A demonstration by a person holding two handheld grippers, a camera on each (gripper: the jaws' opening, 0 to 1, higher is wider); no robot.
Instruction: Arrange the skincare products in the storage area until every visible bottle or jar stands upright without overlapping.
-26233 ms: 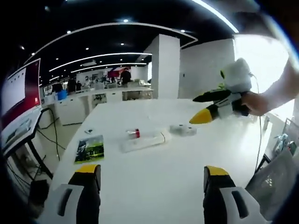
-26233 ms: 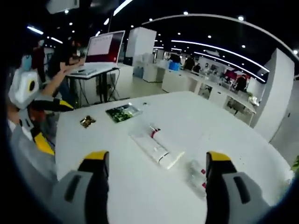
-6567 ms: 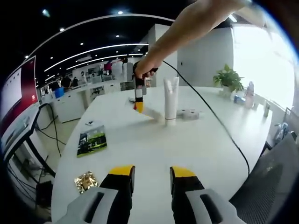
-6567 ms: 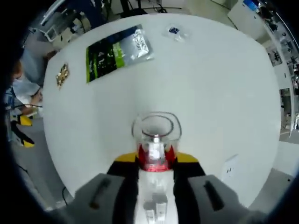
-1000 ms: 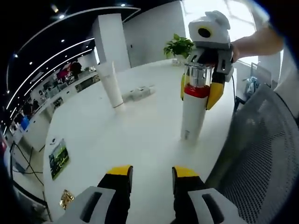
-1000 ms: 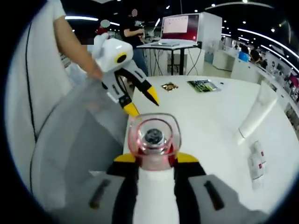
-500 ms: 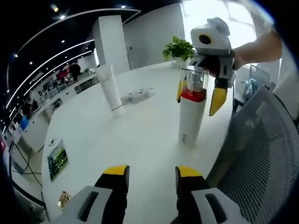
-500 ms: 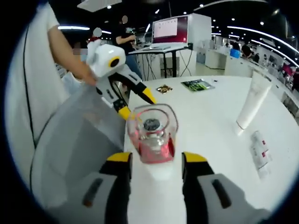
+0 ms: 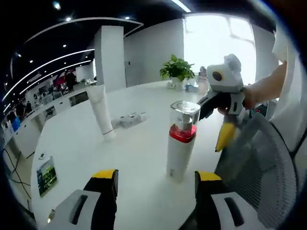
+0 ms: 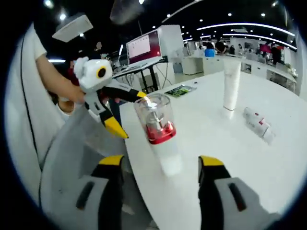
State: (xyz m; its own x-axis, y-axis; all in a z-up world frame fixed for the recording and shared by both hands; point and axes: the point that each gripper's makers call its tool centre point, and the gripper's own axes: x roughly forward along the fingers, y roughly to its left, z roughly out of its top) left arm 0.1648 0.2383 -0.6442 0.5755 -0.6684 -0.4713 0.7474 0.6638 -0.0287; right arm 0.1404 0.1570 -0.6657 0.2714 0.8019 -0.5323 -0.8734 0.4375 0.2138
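**K:** Left gripper view — left gripper (image 9: pixel 152 178) jaws spread, nothing between them. White pump bottle (image 9: pixel 181 143) with red collar and clear cap stands upright on the white table (image 9: pixel 76 143), near the edge by the mesh chair (image 9: pixel 259 163).

**M:** Right gripper (image 9: pixel 219 115) there too?

**K:** Yes, at the right of the bottle, held by a hand (image 9: pixel 249 97), apart from the cap. Yellow tips spread.

**M:** Other products?

**K:** White tube (image 9: pixel 101 115) upright farther back; small packet (image 9: pixel 128 120) lying flat just beside it.

**M:** Right gripper view?

**K:** Right gripper (image 10: pixel 160 166) jaws wide apart — bottle (image 10: pixel 159 132) just ahead between them, not touched. Tube (image 10: pixel 230 82) upright beyond, packet (image 10: pixel 258 123) flat near it. Left gripper (image 10: pixel 123 114) at left, open.
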